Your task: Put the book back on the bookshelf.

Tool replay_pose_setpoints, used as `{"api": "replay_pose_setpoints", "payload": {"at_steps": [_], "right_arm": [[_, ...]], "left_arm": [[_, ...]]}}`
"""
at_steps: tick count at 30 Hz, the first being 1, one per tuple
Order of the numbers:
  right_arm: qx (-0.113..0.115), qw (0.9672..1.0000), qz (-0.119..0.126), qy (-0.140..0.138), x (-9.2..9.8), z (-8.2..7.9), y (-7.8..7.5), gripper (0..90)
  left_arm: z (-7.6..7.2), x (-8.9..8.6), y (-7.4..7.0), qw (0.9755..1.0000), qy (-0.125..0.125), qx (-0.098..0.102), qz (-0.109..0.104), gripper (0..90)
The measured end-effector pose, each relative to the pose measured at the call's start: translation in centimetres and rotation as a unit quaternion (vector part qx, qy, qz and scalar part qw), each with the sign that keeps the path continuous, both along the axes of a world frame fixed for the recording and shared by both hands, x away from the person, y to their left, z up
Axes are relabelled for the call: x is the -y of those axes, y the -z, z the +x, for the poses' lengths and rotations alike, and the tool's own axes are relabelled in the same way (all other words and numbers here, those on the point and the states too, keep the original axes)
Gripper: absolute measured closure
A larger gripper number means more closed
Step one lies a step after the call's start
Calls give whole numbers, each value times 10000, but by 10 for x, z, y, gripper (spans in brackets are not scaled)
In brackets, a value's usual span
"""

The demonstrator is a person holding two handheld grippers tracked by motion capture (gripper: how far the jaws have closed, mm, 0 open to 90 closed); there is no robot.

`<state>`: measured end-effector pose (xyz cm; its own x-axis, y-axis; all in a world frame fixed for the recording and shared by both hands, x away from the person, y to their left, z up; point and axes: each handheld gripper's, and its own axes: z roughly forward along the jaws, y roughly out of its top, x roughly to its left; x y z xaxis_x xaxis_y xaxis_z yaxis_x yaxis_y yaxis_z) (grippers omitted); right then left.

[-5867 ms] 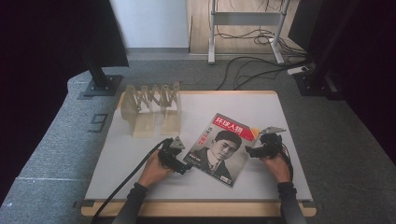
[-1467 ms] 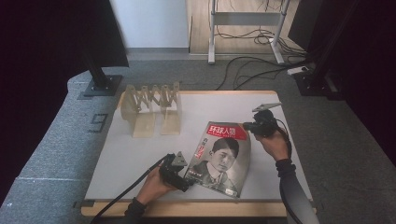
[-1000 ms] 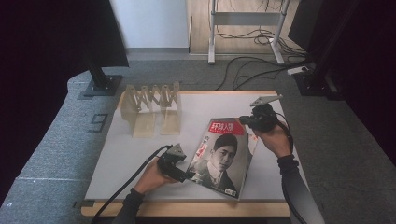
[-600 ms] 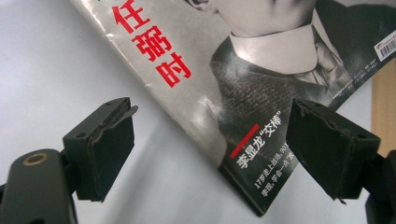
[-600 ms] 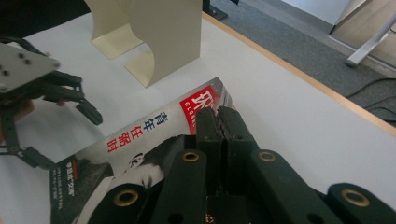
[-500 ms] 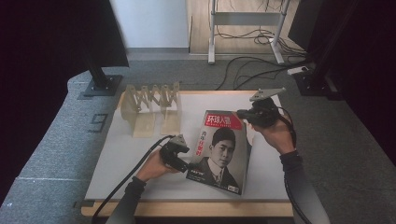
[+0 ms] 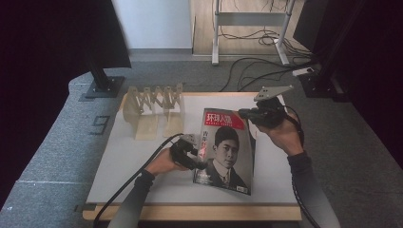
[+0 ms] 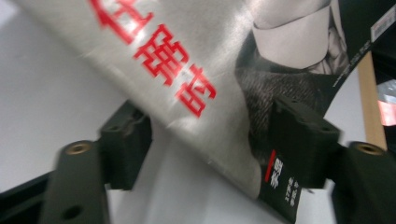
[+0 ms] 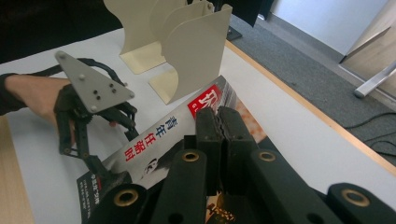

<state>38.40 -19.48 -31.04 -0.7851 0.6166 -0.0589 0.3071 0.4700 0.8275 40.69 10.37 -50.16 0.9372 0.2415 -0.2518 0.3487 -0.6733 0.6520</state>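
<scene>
Magazine (image 7: 227, 147) turned upright since earlier; right gripper (image 7: 247, 113) jaws clamp it, left gripper (image 7: 199, 164) jaws closing astride, rack (image 7: 152, 107) near.

— What sort of room are we in?
— We'd call it a lab or recording studio: a white table (image 7: 142, 180) on grey carpet (image 7: 57, 156), black stands (image 7: 102, 83) at either side, loose cables (image 7: 247, 71) across the floor.
— Anything homely?
— No. We see a metal frame (image 7: 247, 19) against a plain wall, and a number marked on the carpet (image 7: 100, 125).
</scene>
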Motion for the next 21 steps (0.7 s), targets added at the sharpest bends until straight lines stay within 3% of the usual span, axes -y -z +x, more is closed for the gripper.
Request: {"api": "replay_pose_setpoints", "payload": {"at_steps": [3,8,11,15,17,19,21], "right_arm": [[34,10000,-18,-70,0,-1,-2,864],[68,9999,-8,-126,0,-3,-4,864],[79,9999,-5,-118,1,-3,-4,864],[116,9999,-18,-55,4,-3,-5,863],[177,9998,24,7,6,-4,-9,862],[286,9994,177,43,11,-7,-16,862],[378,9987,347,28,16,-10,-22,863]], "left_arm": [[0,2,0,10000,71,22,-35,397],[3,-2,-4,9990,169,-235,-350,600],[2,-2,-7,9986,210,-263,-404,683],[-2,-4,-15,9988,208,11,-452,746],[-3,-6,-23,9985,12,306,-461,776],[-4,-11,-34,9957,-245,699,-551,806],[-5,-17,-42,9931,-282,903,-694,834]]}}
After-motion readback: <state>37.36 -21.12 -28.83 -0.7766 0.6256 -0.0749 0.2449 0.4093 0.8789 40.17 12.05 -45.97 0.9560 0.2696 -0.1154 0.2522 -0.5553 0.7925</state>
